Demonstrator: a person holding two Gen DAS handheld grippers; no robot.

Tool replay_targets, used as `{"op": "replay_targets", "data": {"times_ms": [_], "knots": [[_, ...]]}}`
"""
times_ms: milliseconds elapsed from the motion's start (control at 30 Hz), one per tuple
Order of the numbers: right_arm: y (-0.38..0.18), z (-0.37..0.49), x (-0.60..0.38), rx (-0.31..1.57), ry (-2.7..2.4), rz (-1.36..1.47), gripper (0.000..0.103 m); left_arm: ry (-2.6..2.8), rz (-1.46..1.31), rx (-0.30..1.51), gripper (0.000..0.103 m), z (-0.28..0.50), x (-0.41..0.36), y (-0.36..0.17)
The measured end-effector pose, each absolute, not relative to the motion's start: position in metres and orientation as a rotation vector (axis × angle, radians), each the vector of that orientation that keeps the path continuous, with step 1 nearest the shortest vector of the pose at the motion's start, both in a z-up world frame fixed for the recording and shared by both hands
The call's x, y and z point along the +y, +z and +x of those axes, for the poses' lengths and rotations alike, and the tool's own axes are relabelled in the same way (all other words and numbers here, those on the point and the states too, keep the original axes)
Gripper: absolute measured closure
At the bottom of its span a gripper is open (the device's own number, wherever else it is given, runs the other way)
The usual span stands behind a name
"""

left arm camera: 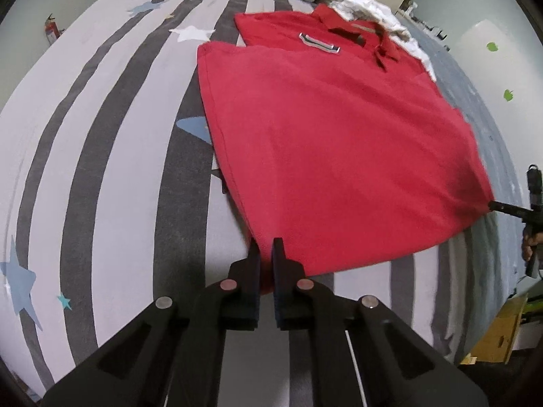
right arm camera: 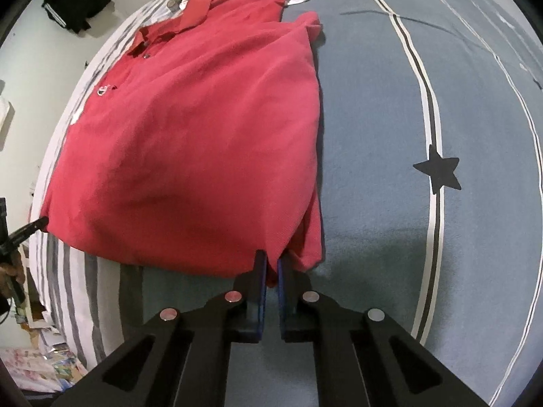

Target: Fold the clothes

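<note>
Now both grippers, L [left arm camera: 266, 249] & R [right arm camera: 270, 261], pinch red polo [left arm camera: 339, 142] hem corners; bedspread [right arm camera: 373, 135] open beside.

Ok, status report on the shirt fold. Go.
Left claw shut on red polo shirt hem corner; right claw shut on the other corner. Shirt flat on striped bedspread, collar far end. White clothes piled beyond collar, touching it.

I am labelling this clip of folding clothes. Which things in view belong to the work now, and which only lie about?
In the work:
- red polo shirt, its hem corners held
- left gripper, shut on the hem
- right gripper, shut on the hem

Lying about:
- white clothes beyond the collar
- black garment at the wall
- striped bed cover underneath
</note>
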State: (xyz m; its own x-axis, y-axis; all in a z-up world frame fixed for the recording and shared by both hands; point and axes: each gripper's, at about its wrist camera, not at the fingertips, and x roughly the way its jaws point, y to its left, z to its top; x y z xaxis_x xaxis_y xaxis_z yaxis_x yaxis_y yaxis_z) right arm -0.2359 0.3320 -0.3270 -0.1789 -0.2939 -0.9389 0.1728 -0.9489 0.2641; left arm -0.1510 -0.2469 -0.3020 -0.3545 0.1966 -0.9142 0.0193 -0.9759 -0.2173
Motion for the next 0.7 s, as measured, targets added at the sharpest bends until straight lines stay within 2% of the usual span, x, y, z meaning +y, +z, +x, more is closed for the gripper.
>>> {"op": "replay_targets", "data": {"times_ms": [133, 267, 600, 700], "knots": [[-0.316, -0.233, 0.342, -0.151, -2.212, 1.747, 0.099, 2.485, -1.671, -0.332, 0.1, -0.146, -0.256, -0.287], [-0.311, -0.233, 0.353, -0.191, -2.212, 1.74, 0.101, 2.446, -1.695, -0.296, 0.1, -0.142, -0.258, -0.294], [-0.321, -0.215, 0.344, -0.134, -2.171, 1.775, 0.101, 2.405, -1.73, -0.249, 0.1, -0.13, -0.253, -0.301], [-0.322, -0.212, 0.347, -0.138, -2.181, 1.798, 0.102, 2.427, -1.748, -0.163, 0.097, -0.131, -0.246, -0.305]]}}
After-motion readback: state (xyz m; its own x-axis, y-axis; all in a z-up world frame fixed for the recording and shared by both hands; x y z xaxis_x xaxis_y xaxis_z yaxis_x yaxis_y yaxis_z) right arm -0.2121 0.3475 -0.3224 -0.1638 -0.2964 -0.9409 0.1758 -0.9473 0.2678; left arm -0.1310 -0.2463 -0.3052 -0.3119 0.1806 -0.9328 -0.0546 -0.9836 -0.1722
